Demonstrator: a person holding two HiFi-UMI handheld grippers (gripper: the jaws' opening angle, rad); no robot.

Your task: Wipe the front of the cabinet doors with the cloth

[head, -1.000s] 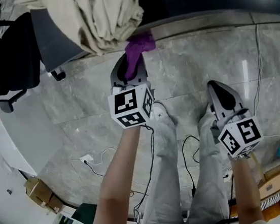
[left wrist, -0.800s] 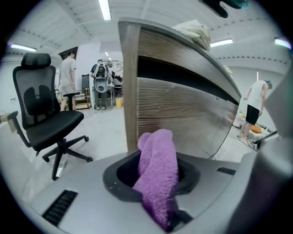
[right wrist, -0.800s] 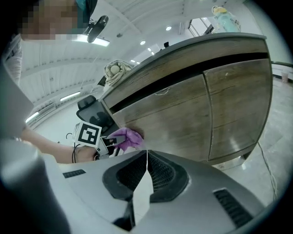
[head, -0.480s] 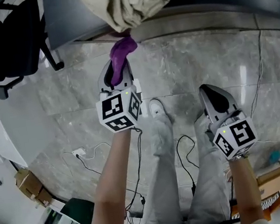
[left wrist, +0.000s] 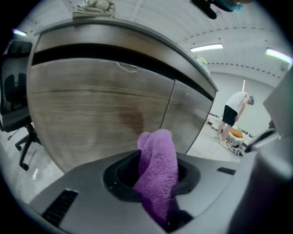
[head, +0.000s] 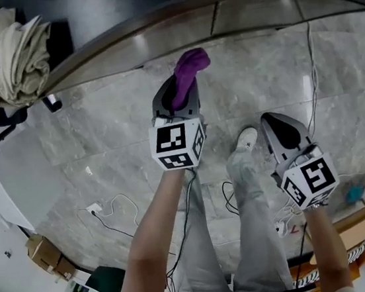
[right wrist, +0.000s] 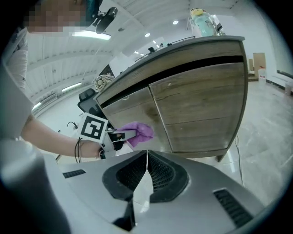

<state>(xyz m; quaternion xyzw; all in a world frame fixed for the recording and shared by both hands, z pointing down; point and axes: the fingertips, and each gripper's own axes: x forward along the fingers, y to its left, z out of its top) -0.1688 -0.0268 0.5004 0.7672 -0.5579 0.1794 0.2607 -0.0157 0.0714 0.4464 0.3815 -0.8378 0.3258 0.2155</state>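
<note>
My left gripper (head: 177, 94) is shut on a purple cloth (head: 188, 71) that sticks out past its jaws. The purple cloth (left wrist: 156, 173) points at the wood-grain cabinet doors (left wrist: 100, 109), a short way off the left door; I cannot tell whether it touches. From the right gripper view the purple cloth (right wrist: 138, 132) and left gripper (right wrist: 120, 135) sit near the lower part of the cabinet doors (right wrist: 197, 105). My right gripper (head: 283, 132) hangs lower right over the floor, jaws shut with nothing between them (right wrist: 147, 157).
A beige garment (head: 17, 53) lies heaped on the dark counter top at the upper left. A black office chair (left wrist: 16, 109) stands left of the cabinet. Cables (head: 114, 211) trail over the grey marble floor around the person's legs. Another person (left wrist: 232, 112) bends over far right.
The view has swung so the beige garment now lies far left. My left gripper with the cloth shifted right along the cabinet base. The right gripper stays low at the right.
</note>
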